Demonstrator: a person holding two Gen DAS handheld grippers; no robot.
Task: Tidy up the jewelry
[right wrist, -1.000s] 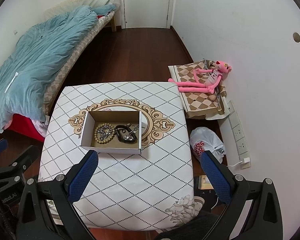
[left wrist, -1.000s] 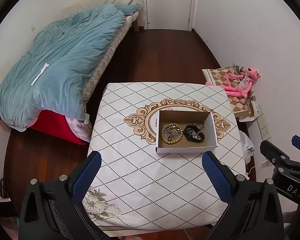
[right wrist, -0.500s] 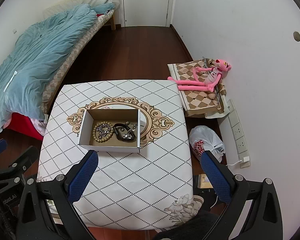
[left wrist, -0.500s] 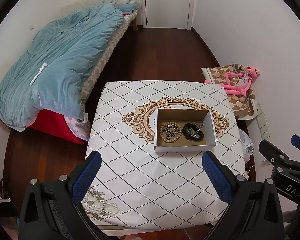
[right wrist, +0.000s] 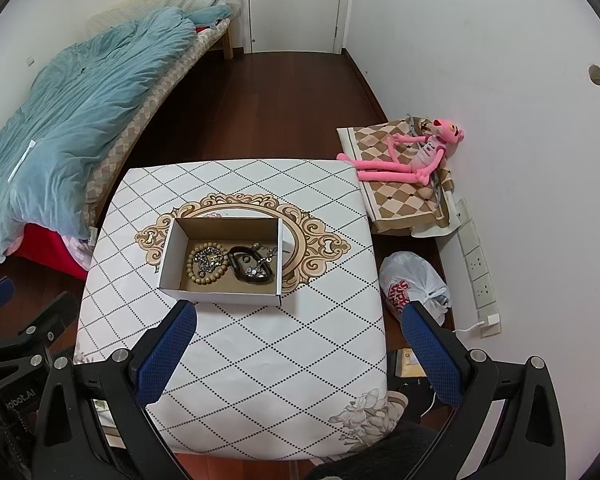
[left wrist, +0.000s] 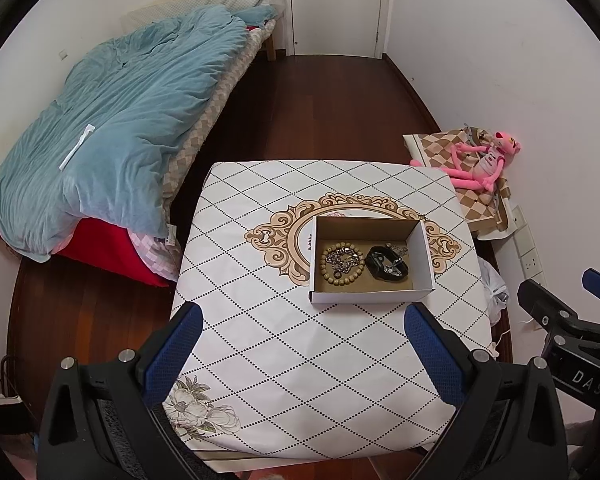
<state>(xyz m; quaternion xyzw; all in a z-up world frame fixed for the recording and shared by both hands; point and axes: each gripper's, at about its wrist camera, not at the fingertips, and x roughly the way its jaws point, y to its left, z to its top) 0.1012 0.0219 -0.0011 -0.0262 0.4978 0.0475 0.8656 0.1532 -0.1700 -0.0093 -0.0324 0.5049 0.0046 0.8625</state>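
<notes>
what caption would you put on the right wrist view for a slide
Open right gripper above a patterned table, facing a cardboard box of bracelets.

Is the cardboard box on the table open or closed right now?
Open. The box has no lid over it, and its inside shows from above: a bead bracelet and a black band lie on its floor.

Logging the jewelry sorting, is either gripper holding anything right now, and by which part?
Nothing is held. The left gripper and right gripper are both open and empty above the table.
</notes>
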